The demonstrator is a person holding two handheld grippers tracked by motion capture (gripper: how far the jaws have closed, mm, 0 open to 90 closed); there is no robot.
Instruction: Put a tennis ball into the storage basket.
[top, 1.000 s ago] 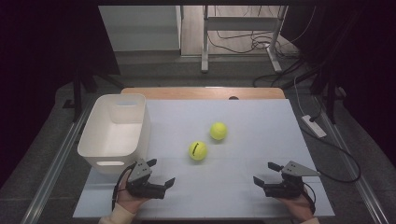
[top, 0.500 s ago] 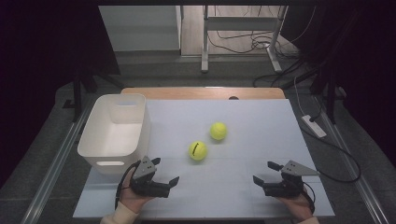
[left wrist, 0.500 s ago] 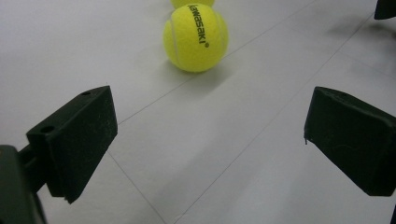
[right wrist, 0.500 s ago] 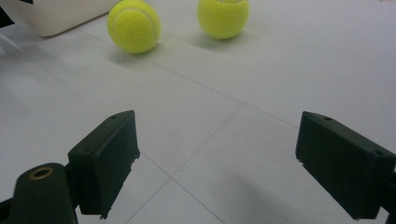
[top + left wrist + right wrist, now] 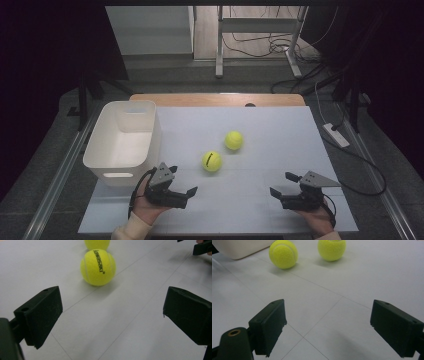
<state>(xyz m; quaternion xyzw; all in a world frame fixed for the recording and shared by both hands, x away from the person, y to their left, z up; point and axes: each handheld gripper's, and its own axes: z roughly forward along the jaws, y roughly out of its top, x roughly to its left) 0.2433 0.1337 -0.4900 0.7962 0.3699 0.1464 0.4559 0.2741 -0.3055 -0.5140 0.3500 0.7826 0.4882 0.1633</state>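
The left gripper [image 5: 181,181] sat low over the near part of the desk [image 5: 280,125], held in the person's left hand [image 5: 147,207], its jaws spread wide with nothing between them; in the left gripper view both black jaws stood well apart over bare white surface. Just ahead of that gripper, a little off to its jaw side, lay the nearer tennis ball [image 5: 212,161], resting on the desk and not touched by anything; the left gripper view showed it [image 5: 98,267] close in front, with "kawasaki" printed across it in dark letters. Behind it, and near it without touching, lay the second tennis ball [image 5: 233,140], whose lower edge peeped over the first one in the left gripper view [image 5: 97,243]. The right gripper [image 5: 282,185] rested at the same nearness on the other side, in the right hand [image 5: 315,220], also slack and wide, empty. From its own view the two balls lay well ahead and to its left, the nearer one [image 5: 283,253] beside a corner of the white bin [image 5: 239,247], the farther one [image 5: 331,249] to its right. The white bin [image 5: 102,150] stood beyond and outward of the left gripper, open-topped, near that gripper but clear of it.
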